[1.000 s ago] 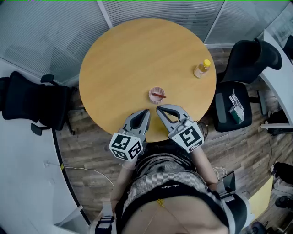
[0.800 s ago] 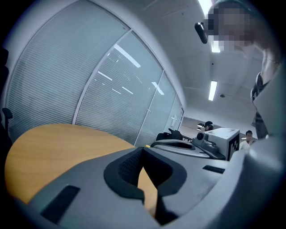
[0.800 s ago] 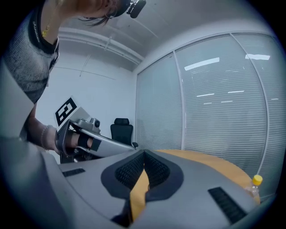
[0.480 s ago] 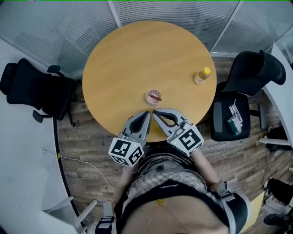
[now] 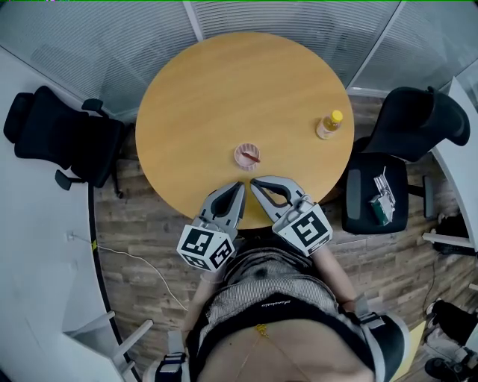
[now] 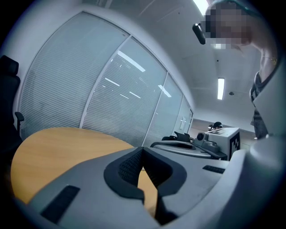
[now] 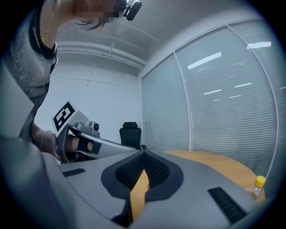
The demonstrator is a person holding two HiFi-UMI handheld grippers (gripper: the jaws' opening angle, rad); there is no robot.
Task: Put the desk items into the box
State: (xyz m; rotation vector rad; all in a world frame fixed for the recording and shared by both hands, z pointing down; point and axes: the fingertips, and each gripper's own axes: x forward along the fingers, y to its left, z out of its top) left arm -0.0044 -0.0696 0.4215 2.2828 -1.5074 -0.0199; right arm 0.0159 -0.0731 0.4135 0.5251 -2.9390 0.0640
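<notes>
On the round wooden table (image 5: 224,97) stands a small pink cup (image 5: 246,156) with something red in it, near the front edge. A small bottle with a yellow cap (image 5: 328,124) (image 7: 258,187) stands at the table's right edge. My left gripper (image 5: 237,184) (image 6: 142,150) and right gripper (image 5: 254,181) (image 7: 143,153) hover side by side over the table's near edge, just short of the cup. Both are shut with nothing between their jaws. No box is in view.
Black office chairs stand left (image 5: 63,142) and right (image 5: 407,119) of the table. The right chair's seat (image 5: 373,205) holds a green and white item (image 5: 382,194). A cable (image 5: 142,265) lies on the wood floor. Glass walls with blinds (image 5: 284,19) close the far side.
The grippers stay shut and together at the table's edge. The head view has shifted slightly, so the table and chairs sit a little differently in frame.
</notes>
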